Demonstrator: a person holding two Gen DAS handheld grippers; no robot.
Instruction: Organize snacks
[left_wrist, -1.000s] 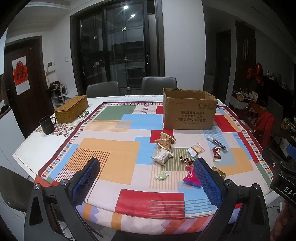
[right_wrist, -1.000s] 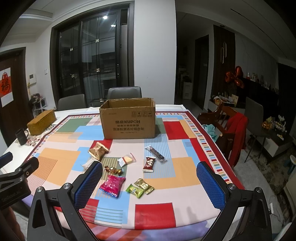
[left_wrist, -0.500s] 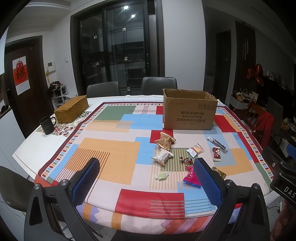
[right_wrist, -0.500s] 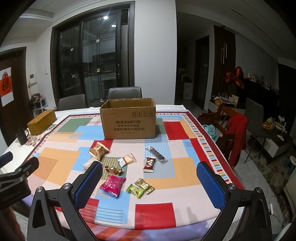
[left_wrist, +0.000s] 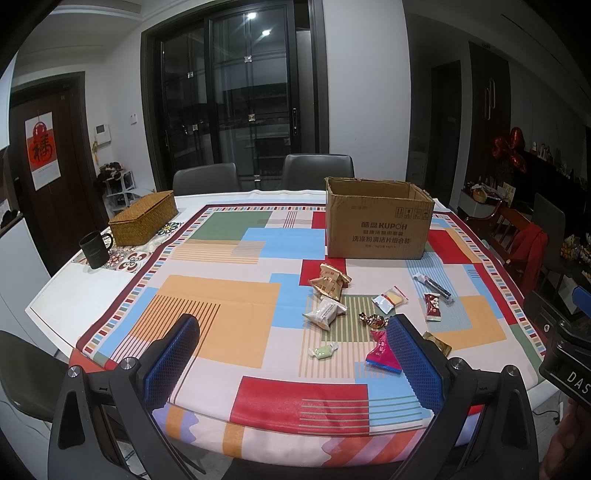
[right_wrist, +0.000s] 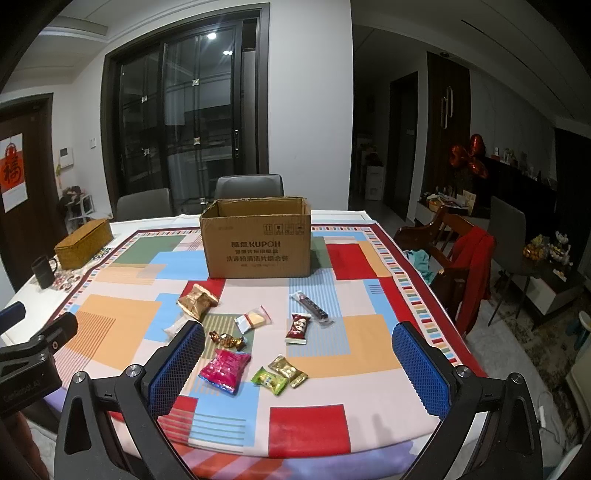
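Several wrapped snacks lie loose on the patterned tablecloth in front of an open cardboard box (left_wrist: 378, 219) (right_wrist: 258, 236). Among them are a pink packet (right_wrist: 224, 370) (left_wrist: 380, 350), a gold-brown packet (right_wrist: 197, 301) (left_wrist: 330, 284), a green candy (right_wrist: 269, 380), a red packet (right_wrist: 298, 326) and a long dark bar (right_wrist: 310, 308). My left gripper (left_wrist: 291, 350) is open and empty above the table's near edge. My right gripper (right_wrist: 299, 362) is open and empty, held above the near snacks.
A wicker basket (left_wrist: 144, 218) and a black mug (left_wrist: 94, 249) stand at the table's far left. Grey chairs (left_wrist: 317, 171) stand behind the table. A wooden chair with a red garment (right_wrist: 469, 266) stands to the right.
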